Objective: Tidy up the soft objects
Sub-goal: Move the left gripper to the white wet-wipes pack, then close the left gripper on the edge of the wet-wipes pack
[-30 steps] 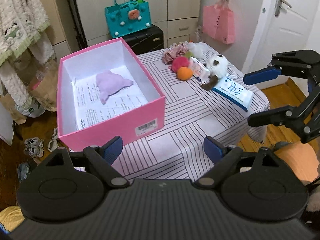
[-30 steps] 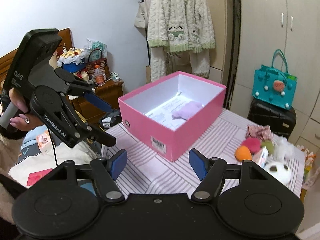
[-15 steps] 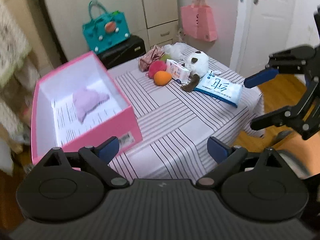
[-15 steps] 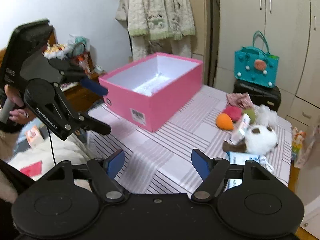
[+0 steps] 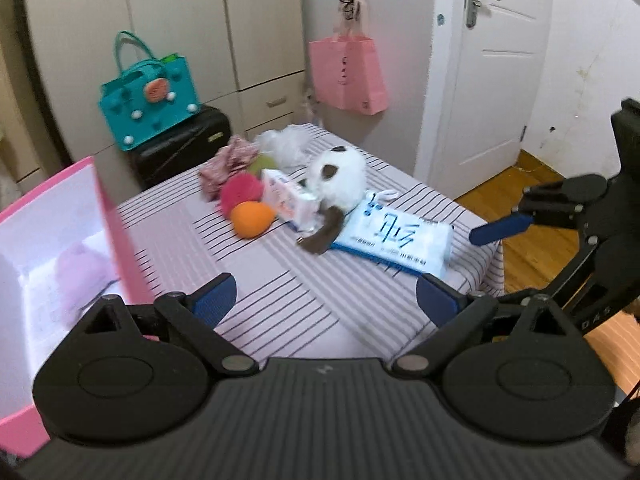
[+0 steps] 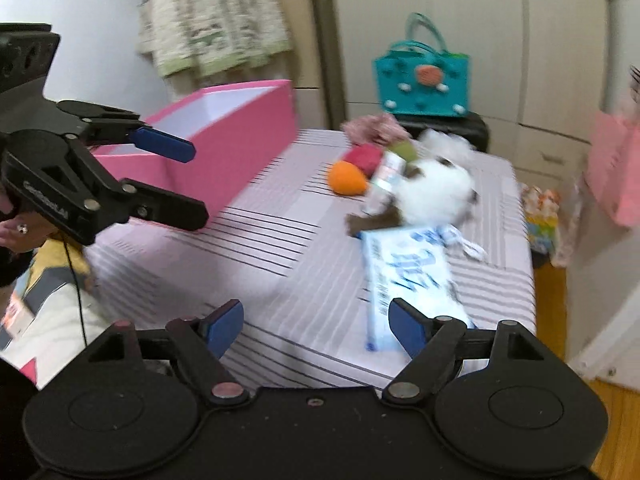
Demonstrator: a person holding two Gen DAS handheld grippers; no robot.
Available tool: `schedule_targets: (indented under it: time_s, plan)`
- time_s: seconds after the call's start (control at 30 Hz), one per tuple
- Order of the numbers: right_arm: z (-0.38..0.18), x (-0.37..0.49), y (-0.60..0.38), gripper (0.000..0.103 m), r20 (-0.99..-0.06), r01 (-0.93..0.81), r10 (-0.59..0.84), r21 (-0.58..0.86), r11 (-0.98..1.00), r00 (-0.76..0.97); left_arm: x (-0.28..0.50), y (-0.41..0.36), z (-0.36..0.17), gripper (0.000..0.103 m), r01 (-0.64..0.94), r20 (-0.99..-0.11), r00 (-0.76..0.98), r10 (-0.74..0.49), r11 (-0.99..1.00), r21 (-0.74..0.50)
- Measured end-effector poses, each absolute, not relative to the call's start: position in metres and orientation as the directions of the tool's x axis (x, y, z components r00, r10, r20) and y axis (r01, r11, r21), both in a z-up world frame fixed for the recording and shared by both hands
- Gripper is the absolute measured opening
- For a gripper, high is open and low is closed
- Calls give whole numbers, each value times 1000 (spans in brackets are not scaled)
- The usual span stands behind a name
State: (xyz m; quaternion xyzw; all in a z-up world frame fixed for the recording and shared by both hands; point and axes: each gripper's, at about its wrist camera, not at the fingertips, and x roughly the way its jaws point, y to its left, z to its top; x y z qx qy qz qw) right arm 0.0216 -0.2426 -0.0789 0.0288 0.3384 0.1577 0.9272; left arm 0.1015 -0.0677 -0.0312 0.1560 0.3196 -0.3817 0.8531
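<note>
Left wrist view: left gripper [image 5: 324, 300] was empty, fingers spread wide, held above the near part of the striped table [image 5: 280, 280]. The soft pile lay ahead and slightly right of its fingers: orange ball [image 5: 253, 219], magenta pom-pom [image 5: 241, 192], white plush toy [image 5: 340, 176] with a dark limb pointing toward the camera, white fluff [image 5: 284, 145], crumpled pink cloth [image 5: 228, 162]. A small carton [image 5: 288, 200] leaned between ball and plush. Tissue pack [image 5: 394, 240] lay flat just right of the plush, long axis running left-right. Pink box [image 5: 116, 220] stood at far left, open, holding a pale lilac soft item [image 5: 82, 270] on a printed sheet.

Right wrist view (blurred): right gripper [image 6: 316, 324] was also empty, fingers apart. The tissue pack [image 6: 412, 276] lay directly ahead, its near end by the right finger, long axis pointing away. Plush [image 6: 434, 190] sat beyond it; the box [image 6: 224, 148] lay ahead-left.

Judgement: the right gripper was nearer the pile, the left nearer the box.
</note>
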Motion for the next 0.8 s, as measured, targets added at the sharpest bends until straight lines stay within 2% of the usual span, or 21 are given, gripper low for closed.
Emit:
schedule_targets:
  time_s: [0.23,0.33,0.4,0.57,0.8]
  plan:
    - [-114,26,-263,83,-612,-160,245,191,969,752,135,-107,-62,94,794,-685,414,-599,606,-51]
    - [-124,28,-268,83,-613,-113,210,192,975,762,148,-123,-72,87,807,-706,348,-617,581,-110]
    - [-130,30,-270,83,-616,-97,204,204,974,761,156,-135,-80,76,804,-733,316,-603,580,-130]
    - [-139,38,-256,83,-629,-148,158,68,987,761,164,-155,-91,70,812,-727,328,-603,573,-108]
    - [-141,42,-256,84,-604,-155,161,63,986,780,184,-165,-102,59,786,-736,301,-607,594,-168]
